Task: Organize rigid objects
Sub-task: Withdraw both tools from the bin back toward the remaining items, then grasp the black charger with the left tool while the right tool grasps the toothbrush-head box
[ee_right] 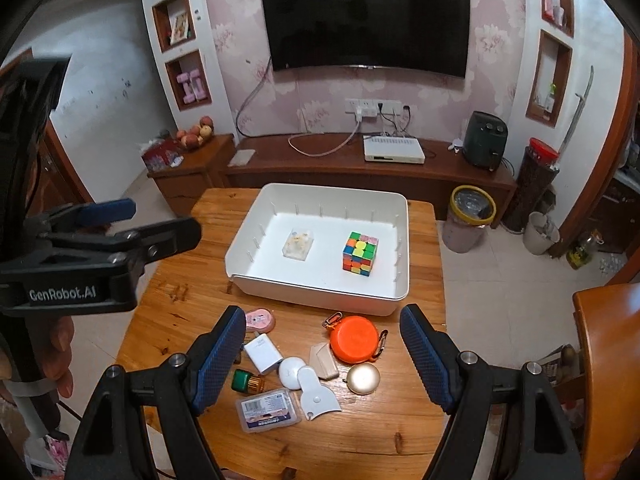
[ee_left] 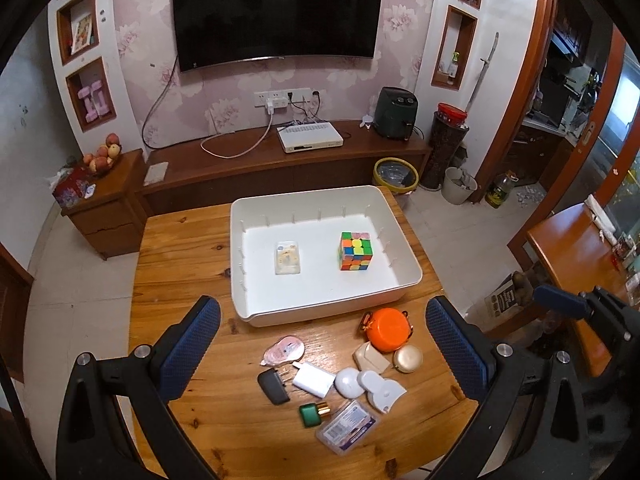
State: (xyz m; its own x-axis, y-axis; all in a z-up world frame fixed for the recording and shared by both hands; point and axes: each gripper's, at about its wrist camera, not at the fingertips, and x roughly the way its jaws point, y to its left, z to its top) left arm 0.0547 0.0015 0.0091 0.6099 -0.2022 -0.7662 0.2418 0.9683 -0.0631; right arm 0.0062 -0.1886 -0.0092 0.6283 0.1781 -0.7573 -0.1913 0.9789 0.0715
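Small objects (ee_left: pixel 336 384) lie clustered on the wooden table (ee_left: pixel 180 280) near its front edge, just before the white tray (ee_left: pixel 404 240), which reaches the far edge and holds a puzzle cube (ee_left: pixel 355 251) and a clear box (ee_left: pixel 287 257) well apart. Bare wood stays free to the left. Left gripper (ee_left: pixel 322 346) and right gripper (ee_right: pixel 323 354) hover above the cluster, tilted down, jaws wide and empty.

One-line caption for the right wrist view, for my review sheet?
Open right gripper hovers over small items on the wooden table; white tray holds a Rubik's cube.
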